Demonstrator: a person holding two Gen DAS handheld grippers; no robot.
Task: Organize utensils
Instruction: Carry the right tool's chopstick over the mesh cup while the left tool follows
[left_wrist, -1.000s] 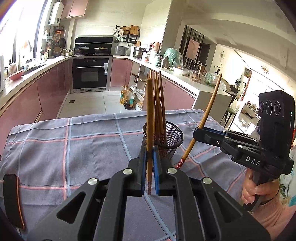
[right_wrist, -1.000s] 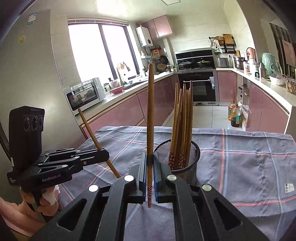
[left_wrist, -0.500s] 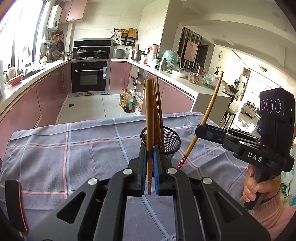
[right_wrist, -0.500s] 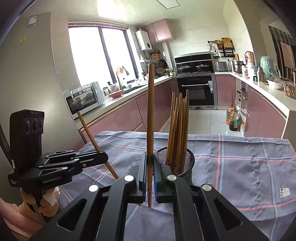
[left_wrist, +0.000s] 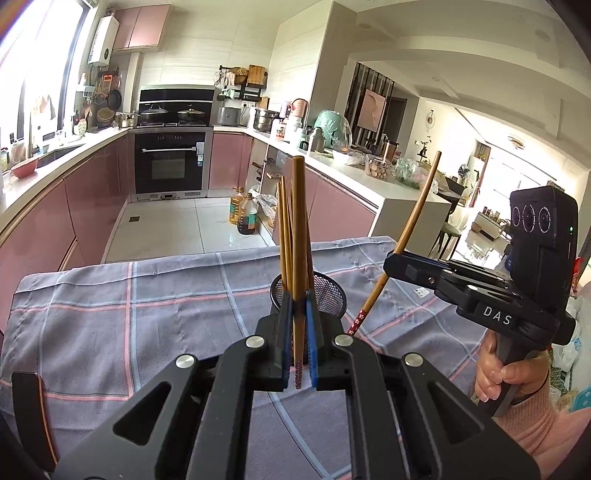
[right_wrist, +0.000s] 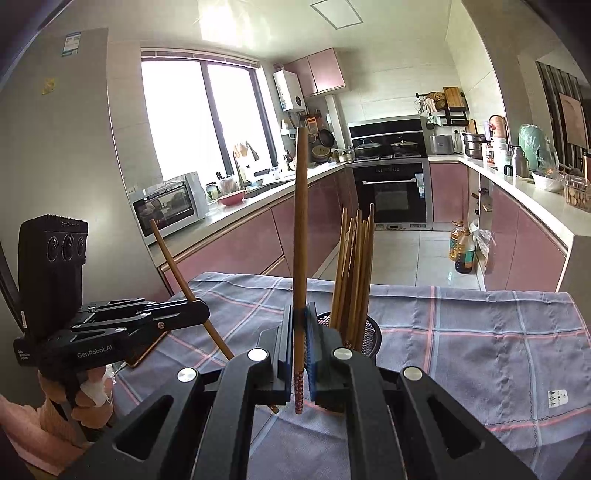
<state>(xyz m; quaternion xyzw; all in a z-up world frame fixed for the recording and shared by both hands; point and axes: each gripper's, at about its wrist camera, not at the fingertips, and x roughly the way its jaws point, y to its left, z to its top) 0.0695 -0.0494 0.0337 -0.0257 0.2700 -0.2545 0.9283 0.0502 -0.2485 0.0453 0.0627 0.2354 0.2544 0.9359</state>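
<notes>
My left tongs (left_wrist: 300, 332) are clamped narrow on a chopstick (left_wrist: 298, 236), which stands upright between the blue pads (left_wrist: 309, 332), its patterned end hanging just below them. Directly behind the tongs sits the mesh cup (left_wrist: 328, 295) on the checked cloth (left_wrist: 110, 314) covering the surface, with a bundle of chopsticks (left_wrist: 283, 236) standing in it. From this view my held stick overlaps that bundle, so I cannot tell whether it touches them.

To the right, my right tongs (left_wrist: 391, 260) grip a second chopstick (left_wrist: 410, 229), tilted, its patterned end near the cup's right rim.

From the right wrist view, the right tongs (right_wrist: 300, 339) are likewise closed narrow on their chopstick (right_wrist: 301, 229), upright between the pads, its decorated tip below them. The cup (right_wrist: 371, 338) is just right of the tongs, partly hidden by them, its bundle (right_wrist: 354, 273) leaning slightly. The left tongs (right_wrist: 201, 312) are at the left, well apart from the cup, holding the slanted stick (right_wrist: 173, 262) above the cloth (right_wrist: 480, 332).
</notes>
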